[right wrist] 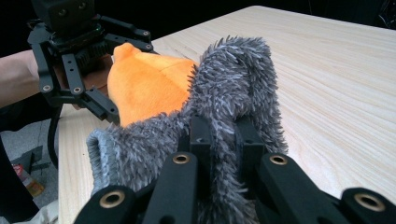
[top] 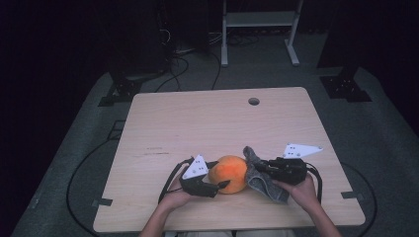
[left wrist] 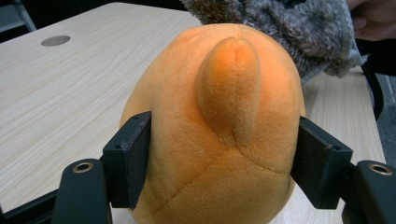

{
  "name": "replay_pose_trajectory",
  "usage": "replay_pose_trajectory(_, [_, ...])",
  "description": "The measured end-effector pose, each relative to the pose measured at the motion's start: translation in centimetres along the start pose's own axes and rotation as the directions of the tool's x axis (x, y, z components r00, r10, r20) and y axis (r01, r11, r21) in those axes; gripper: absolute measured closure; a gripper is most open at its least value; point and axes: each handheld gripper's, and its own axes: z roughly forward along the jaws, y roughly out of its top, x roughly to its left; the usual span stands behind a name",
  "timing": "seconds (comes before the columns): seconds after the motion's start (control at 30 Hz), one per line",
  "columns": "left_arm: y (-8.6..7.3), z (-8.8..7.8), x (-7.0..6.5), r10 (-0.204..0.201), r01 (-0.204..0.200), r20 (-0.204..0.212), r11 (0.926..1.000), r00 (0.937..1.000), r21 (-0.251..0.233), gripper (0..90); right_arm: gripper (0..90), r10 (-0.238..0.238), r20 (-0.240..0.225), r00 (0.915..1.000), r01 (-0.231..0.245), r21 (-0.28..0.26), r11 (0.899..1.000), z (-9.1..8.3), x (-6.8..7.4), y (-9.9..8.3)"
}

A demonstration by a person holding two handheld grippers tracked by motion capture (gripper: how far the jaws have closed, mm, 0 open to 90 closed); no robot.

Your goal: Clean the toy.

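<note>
At the near edge of the wooden table (top: 197, 118), the left gripper (top: 217, 185) clamps a round orange plush toy (top: 229, 173), its jaws pressed into both flanks. Just right of the toy, the right gripper (top: 261, 167) pinches a shaggy grey cloth (top: 257, 180). The left gripper view reveals a stitched, ear-like nub (left wrist: 229, 88) on the plush.

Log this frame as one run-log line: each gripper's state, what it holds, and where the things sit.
left gripper: shut on orange plush toy | right gripper: shut on grey fuzzy cloth | cloth against toy's side | toy on table, near edge
</note>
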Motion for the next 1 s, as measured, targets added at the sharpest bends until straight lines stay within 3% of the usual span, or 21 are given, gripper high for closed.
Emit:
replay_pose_trajectory(0.37, [0.1,0.1,0.3,-0.067,0.067,-0.032,0.9977,0.9972,-0.016,29.1,80.8,-0.023,-0.006,0.9997,0.023,0.007,1.000,0.4,0.7,0.2])
replay_pose_trajectory(0.5, [0.4,0.4,0.2,-0.093,0.092,-0.058,0.9956,0.9940,-0.020,29.1,80.8,-0.046,-0.034,0.9984,0.046,0.008,0.999,0.9,1.4,0.6])
replay_pose_trajectory(0.6, [0.6,0.9,-0.3,-0.091,0.090,-0.078,0.9956,0.9927,-0.026,29.1,80.7,-0.074,-0.067,0.9950,0.074,0.002,0.997,1.2,2.3,1.2])
replay_pose_trajectory(0.7, [0.7,0.9,-0.5,-0.088,0.087,-0.077,0.9960,0.9931,-0.021,28.5,80.8,-0.098,-0.061,0.9933,0.099,0.011,0.995,1.6,2.8,1.4])
replay_pose_trajectory(0.83, [0.5,0.7,-0.3,-0.079,0.078,-0.028,0.9967,0.9965,-0.023,23.1,80.7,-0.080,-0.058,0.9951,0.080,0.005,0.997,1.3,2.2,1.2])
replay_pose_trajectory(0.93, [0.6,0.6,-0.3,-0.058,0.057,-0.024,0.9983,0.9980,-0.014,24.3,80.7,-0.073,-0.052,0.9960,0.074,0.004,0.997,1.2,1.9,1.0])
replay_pose_trajectory(1.0, [0.7,0.6,-0.4,-0.045,0.045,-0.043,0.9989,0.9980,-0.013,29.8,80.8,-0.071,-0.048,0.9963,0.071,0.006,0.997,1.1,1.9,1.0])
